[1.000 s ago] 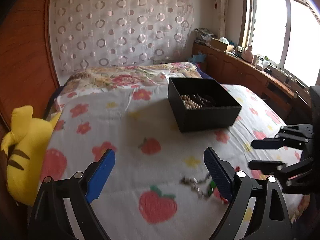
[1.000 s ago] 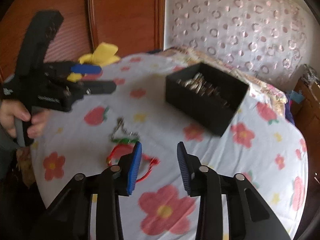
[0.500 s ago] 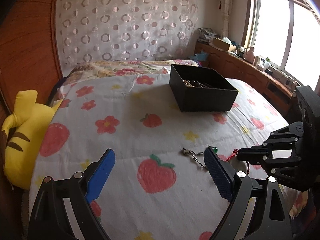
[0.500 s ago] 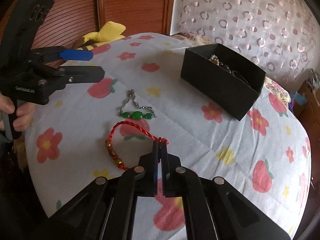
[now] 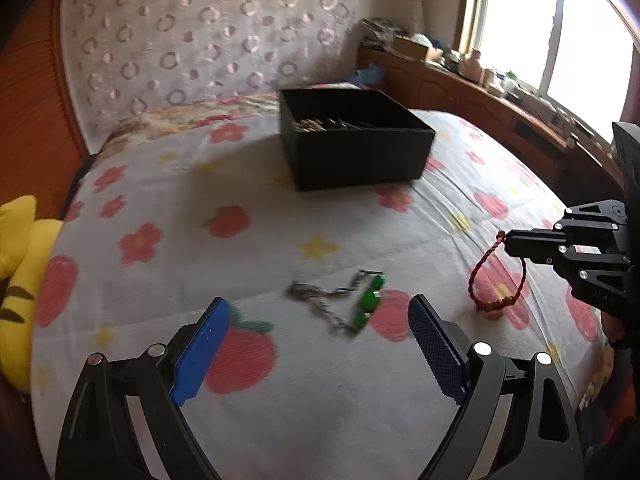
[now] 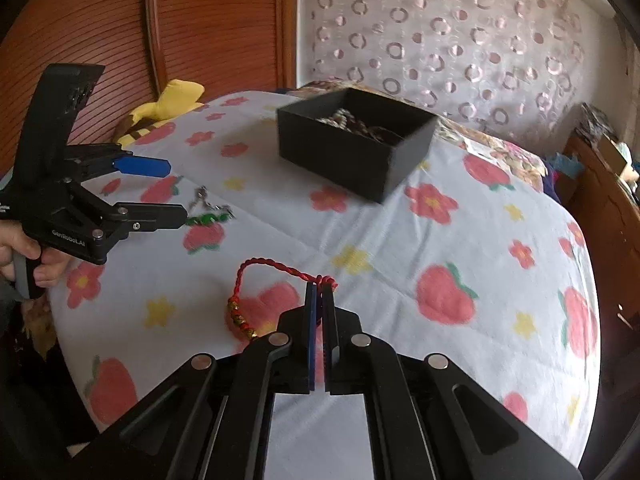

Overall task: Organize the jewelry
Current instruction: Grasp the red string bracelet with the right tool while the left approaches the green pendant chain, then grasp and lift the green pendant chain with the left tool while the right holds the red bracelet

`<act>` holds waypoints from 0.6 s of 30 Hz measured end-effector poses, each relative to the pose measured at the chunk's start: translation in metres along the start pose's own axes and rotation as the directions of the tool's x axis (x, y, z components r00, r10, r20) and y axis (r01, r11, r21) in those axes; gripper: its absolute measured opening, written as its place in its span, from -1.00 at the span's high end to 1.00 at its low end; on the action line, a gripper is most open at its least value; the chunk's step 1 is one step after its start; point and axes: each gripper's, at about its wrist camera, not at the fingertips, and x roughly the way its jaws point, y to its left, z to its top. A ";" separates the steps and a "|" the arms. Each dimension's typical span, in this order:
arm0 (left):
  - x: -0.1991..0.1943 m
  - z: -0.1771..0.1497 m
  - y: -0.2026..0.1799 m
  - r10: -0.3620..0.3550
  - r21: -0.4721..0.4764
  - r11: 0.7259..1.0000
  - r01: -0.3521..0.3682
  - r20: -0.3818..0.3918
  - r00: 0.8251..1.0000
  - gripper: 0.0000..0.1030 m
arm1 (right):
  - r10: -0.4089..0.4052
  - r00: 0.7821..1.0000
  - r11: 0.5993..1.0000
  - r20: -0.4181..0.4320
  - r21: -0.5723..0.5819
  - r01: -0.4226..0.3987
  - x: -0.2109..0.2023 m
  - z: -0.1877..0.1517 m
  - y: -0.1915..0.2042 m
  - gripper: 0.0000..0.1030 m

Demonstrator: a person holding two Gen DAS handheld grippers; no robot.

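The bedspread (image 6: 400, 248), white with red flowers and strawberries, covers the whole work surface. A black box (image 6: 356, 152) sits toward its far side, open-topped, with beaded jewelry piled inside; it stands well apart from both tools.

Right gripper (image 6: 319, 292): jaws closed to a narrow slit, pinching the knotted end of the red cord bracelet (image 6: 256, 268). The cord loops out to the left of the fingertips, and its gold and red beads hang down to the fabric. In the left wrist view the same bracelet (image 5: 496, 276) dangles from the right gripper's closed tips, with the beaded bottom touching or just above the bedspread; contact cannot be confirmed. The tool points level across the bed.

Left gripper (image 5: 316, 320): jaws spread wide, holding nothing. The blue pads (image 5: 200, 348) sit low over the bedspread. The silver chain with green stones (image 5: 352, 300) lies flat on the fabric just ahead of the fingertips, nearer the right-hand pad. In the right wrist view, the person's left hand (image 6: 24, 256) wraps the tool's handle, fingers curled on the trigger, tool tilted slightly downward.
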 end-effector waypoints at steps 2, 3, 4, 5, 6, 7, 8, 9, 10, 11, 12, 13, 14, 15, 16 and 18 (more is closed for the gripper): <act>0.007 0.002 -0.005 0.000 0.016 1.000 0.001 -0.021 1.000 -0.69 | -0.003 1.000 1.000 -0.004 0.010 0.003 0.000 -0.005 -0.004 0.93; 0.010 0.002 -0.007 0.000 0.022 1.000 0.001 -0.031 1.000 -0.68 | -0.003 1.000 1.000 -0.004 0.014 0.003 0.000 -0.007 -0.005 0.93; 0.011 0.003 -0.009 0.000 0.027 1.000 0.001 -0.039 0.999 -0.60 | -0.003 1.000 1.000 -0.003 0.018 0.003 0.000 -0.009 -0.006 0.93; 0.013 0.003 -0.011 -0.003 0.032 0.999 0.004 -0.048 0.999 -0.54 | -0.002 1.000 1.000 -0.001 0.022 0.002 -0.001 -0.010 -0.007 0.93; 0.015 0.004 -0.012 -0.002 0.036 0.999 0.004 -0.056 0.998 -0.43 | -0.001 1.000 1.000 0.001 0.024 0.001 -0.001 -0.010 -0.007 0.93; 0.017 0.005 -0.014 0.006 0.043 0.999 -0.003 -0.063 0.998 -0.34 | 0.001 1.000 1.000 0.004 0.026 -0.001 -0.001 -0.010 -0.007 0.93; 0.018 0.005 -0.018 0.025 0.059 0.998 -0.021 -0.062 0.998 -0.28 | 0.002 1.000 1.000 0.008 0.026 -0.002 -0.001 -0.010 -0.007 0.93; 0.019 0.005 -0.019 0.032 0.069 0.997 -0.028 -0.061 0.998 -0.12 | 0.004 1.000 1.000 0.011 0.027 -0.004 -0.001 -0.010 -0.006 0.93; 0.018 0.005 -0.021 0.022 0.075 0.997 -0.017 -0.058 0.998 0.11 | 0.006 1.000 1.000 0.014 0.026 -0.006 -0.002 -0.010 -0.006 0.93; 0.017 0.005 -0.022 0.017 0.082 0.997 -0.012 -0.056 0.998 0.26 | 0.007 1.000 1.000 0.016 0.025 -0.008 -0.002 -0.011 -0.006 0.93; 0.016 0.005 -0.023 0.010 0.085 0.996 -0.006 -0.056 0.998 0.54 | 0.008 1.000 1.000 0.018 0.024 -0.008 -0.003 -0.011 -0.006 0.93; 0.016 0.005 -0.024 0.001 0.091 0.996 0.005 -0.059 0.998 0.68 | 0.008 1.000 1.000 0.020 0.023 -0.009 -0.003 -0.011 -0.005 0.93; 0.016 0.006 -0.026 -0.005 0.100 0.995 0.011 -0.061 0.998 0.71 | 0.009 1.000 1.000 0.020 0.023 -0.010 -0.003 -0.011 -0.005 0.93; 0.016 0.006 -0.028 -0.008 0.110 0.994 0.014 -0.060 0.998 0.73 | 0.009 1.000 1.000 0.020 0.024 -0.009 -0.003 -0.011 -0.005 0.93; 0.016 0.005 -0.029 -0.013 0.120 0.993 0.020 -0.059 0.998 0.74 | 0.008 1.000 1.000 0.019 0.024 -0.009 -0.003 -0.011 -0.005 0.93; 0.015 0.005 -0.032 -0.012 0.132 0.991 0.019 -0.055 0.998 0.75 | 0.009 1.000 1.000 0.018 0.027 -0.010 -0.003 -0.011 -0.005 0.93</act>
